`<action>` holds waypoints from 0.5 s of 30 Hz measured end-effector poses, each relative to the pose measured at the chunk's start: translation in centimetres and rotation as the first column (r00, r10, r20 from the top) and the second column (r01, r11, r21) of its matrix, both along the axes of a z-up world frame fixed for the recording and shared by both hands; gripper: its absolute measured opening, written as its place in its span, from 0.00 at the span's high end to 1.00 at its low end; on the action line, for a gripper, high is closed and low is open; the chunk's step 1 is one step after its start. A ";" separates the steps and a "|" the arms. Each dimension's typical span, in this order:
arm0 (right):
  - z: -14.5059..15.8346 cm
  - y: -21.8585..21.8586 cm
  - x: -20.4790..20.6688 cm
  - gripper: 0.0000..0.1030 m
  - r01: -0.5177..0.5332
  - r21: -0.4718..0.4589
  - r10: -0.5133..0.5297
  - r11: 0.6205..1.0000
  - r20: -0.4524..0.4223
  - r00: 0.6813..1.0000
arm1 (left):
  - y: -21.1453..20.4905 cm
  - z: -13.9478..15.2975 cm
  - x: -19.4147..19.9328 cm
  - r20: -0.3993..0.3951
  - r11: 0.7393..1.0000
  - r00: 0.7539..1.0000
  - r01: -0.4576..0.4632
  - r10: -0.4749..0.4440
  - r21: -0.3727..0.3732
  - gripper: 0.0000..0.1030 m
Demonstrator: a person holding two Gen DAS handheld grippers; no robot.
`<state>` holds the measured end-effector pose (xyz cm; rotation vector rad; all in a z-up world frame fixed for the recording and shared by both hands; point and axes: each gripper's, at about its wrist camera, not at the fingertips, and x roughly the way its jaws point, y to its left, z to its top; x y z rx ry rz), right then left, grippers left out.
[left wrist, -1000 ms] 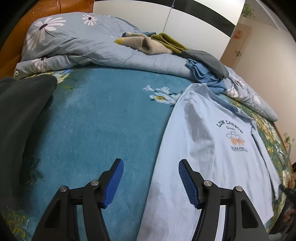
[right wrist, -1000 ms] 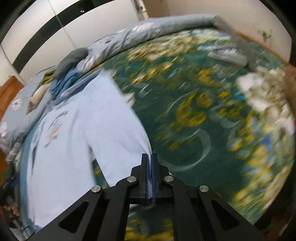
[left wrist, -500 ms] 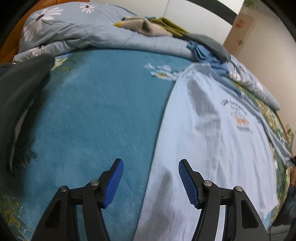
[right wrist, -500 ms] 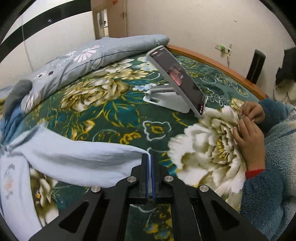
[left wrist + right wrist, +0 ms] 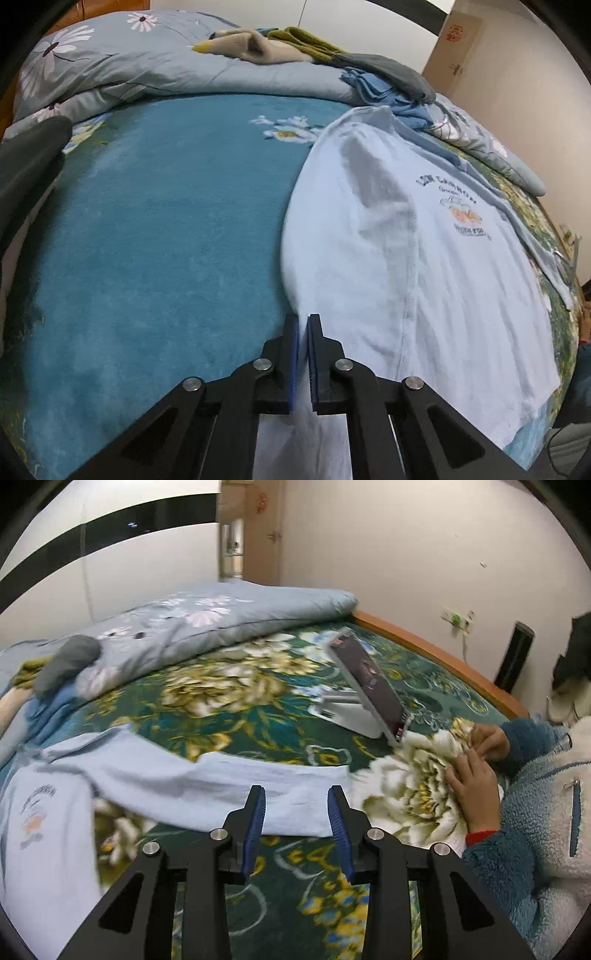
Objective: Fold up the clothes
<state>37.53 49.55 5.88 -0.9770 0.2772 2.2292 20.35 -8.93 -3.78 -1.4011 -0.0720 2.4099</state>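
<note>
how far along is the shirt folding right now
Early. Done: the light blue shirt lies spread on the bed, its sleeve stretched out sideways. In hand: the left gripper pinches the shirt's edge; the right gripper is open over the sleeve. Left: every fold.

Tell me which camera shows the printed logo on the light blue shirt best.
The left wrist view. There the printed logo on the light blue shirt lies in plain sight, with its dark lettering and orange motif showing. The right wrist view catches the logo only at the far left edge, small, slanted and blurred.
</note>
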 end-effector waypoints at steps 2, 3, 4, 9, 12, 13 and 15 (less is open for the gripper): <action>0.2 -1.3 0.0 0.65 -0.044 -0.011 0.044 0.999 -0.008 0.999 | -0.1 1.0 -1.0 -0.044 0.999 0.999 -0.014 0.012 -0.043 0.96; 0.2 -1.9 0.0 0.65 -0.064 -0.018 0.064 0.998 -0.011 0.998 | -0.3 1.6 -1.5 -0.071 0.998 0.997 -0.027 0.023 -0.063 0.96; 0.2 -2.4 0.0 0.65 -0.075 -0.020 0.075 0.997 -0.009 0.997 | -0.6 2.4 -2.4 -0.108 0.995 0.993 -0.048 0.038 -0.091 0.96; -0.7 -4.4 -0.3 0.65 -0.118 -0.036 0.118 0.992 0.009 0.993 | -3.1 6.4 -7.7 -0.266 0.957 0.953 -0.203 0.145 -0.205 0.96; -1.8 -5.2 -0.5 0.65 -0.133 -0.056 0.134 0.990 0.024 0.991 | -5.0 7.1 -11.6 -0.317 0.909 0.925 -0.304 0.211 -0.284 0.96; -2.2 -5.3 -0.5 0.65 -0.135 -0.067 0.137 0.989 0.030 0.990 | -5.5 6.8 -13.1 -0.299 0.902 0.926 -0.317 0.229 -0.292 0.96; -3.1 -5.6 -0.5 0.65 -0.138 -0.091 0.142 0.986 0.042 0.989 | -6.4 6.1 -15.4 -0.257 0.895 0.930 -0.333 0.262 -0.295 0.96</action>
